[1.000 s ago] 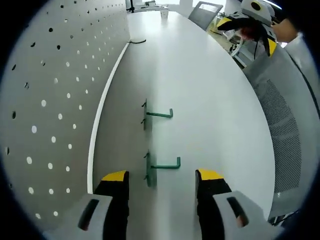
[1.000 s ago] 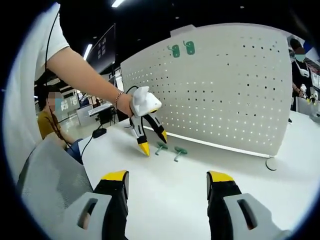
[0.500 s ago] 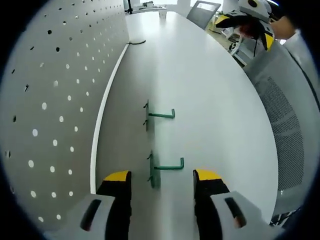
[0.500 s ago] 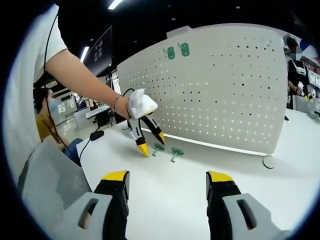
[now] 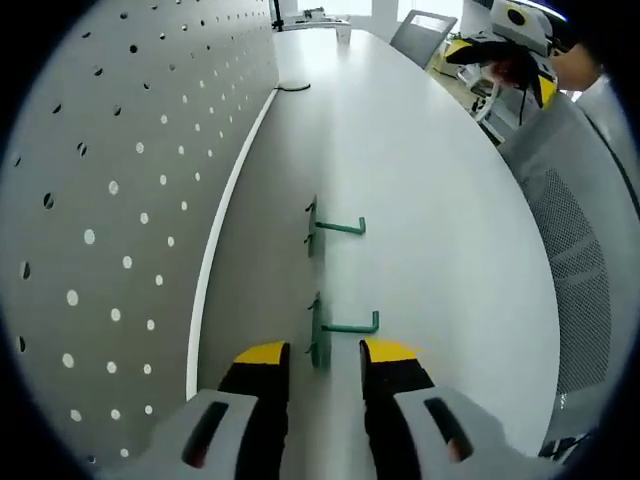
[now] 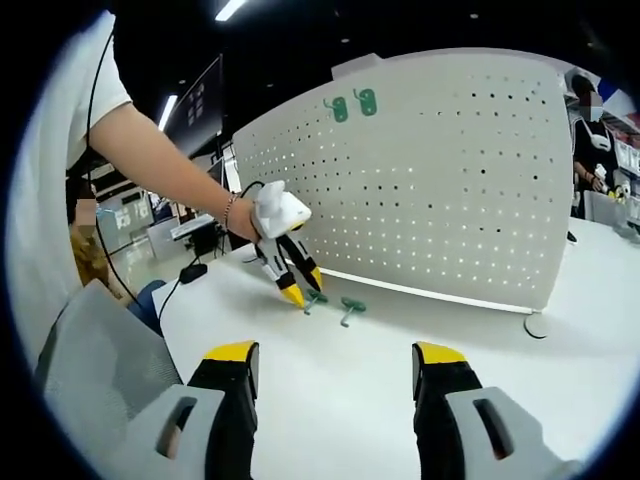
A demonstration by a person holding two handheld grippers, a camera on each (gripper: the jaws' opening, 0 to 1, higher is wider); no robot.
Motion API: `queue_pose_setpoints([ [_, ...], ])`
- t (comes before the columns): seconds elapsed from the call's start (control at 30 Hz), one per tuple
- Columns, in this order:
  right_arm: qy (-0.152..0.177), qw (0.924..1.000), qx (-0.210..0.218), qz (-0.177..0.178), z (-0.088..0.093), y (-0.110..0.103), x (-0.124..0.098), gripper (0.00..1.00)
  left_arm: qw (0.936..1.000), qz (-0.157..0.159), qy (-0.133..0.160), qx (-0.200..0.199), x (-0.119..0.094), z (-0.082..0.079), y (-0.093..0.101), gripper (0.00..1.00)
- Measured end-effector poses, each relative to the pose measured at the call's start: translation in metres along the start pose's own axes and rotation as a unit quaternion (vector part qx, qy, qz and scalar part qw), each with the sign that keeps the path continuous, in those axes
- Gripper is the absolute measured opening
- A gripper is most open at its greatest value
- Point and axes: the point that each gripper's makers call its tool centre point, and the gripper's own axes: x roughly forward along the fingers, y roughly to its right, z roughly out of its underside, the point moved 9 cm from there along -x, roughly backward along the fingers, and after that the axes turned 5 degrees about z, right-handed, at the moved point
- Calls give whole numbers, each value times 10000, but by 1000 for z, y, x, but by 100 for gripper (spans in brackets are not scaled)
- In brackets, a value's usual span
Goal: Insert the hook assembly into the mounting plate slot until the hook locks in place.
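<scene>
The near hook (image 5: 330,338) lies on our table (image 5: 430,200) — between the left gripper's (image 5: 325,352) narrowly parted fingers (image 5: 265,356), ungripped; right gripper's (image 6: 335,352) fingers spread wide, empty.

The left gripper (image 5: 324,352), grey with yellow tips, is pointing forward and low, and its two fingers (image 5: 262,358) are sitting close together with a small gap between them. In the right gripper view a person's bare arm (image 6: 165,150) is reaching out and holding that same gripper tilted down. The right gripper (image 6: 335,352) is hanging back, and its two yellow-tipped fingers are standing wide apart, gripping nothing.
</scene>
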Motion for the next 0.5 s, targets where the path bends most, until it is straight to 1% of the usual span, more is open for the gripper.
queue_pose_setpoints([
  [0.17,15,10000,5,14,0,0,0,60,9999,-90,-5,-67,0,0,0,20],
  [0.37,13,10000,8,10,0,0,0,60,9995,-273,-91,98,1,-2,0,8],
  [0.43,14,10000,10,19,0,1,-1,60,9994,-331,-106,42,2,-2,-2,6],
  [0.5,19,10000,8,18,0,1,-1,60,9994,-321,-90,-70,1,-2,-2,6],
])
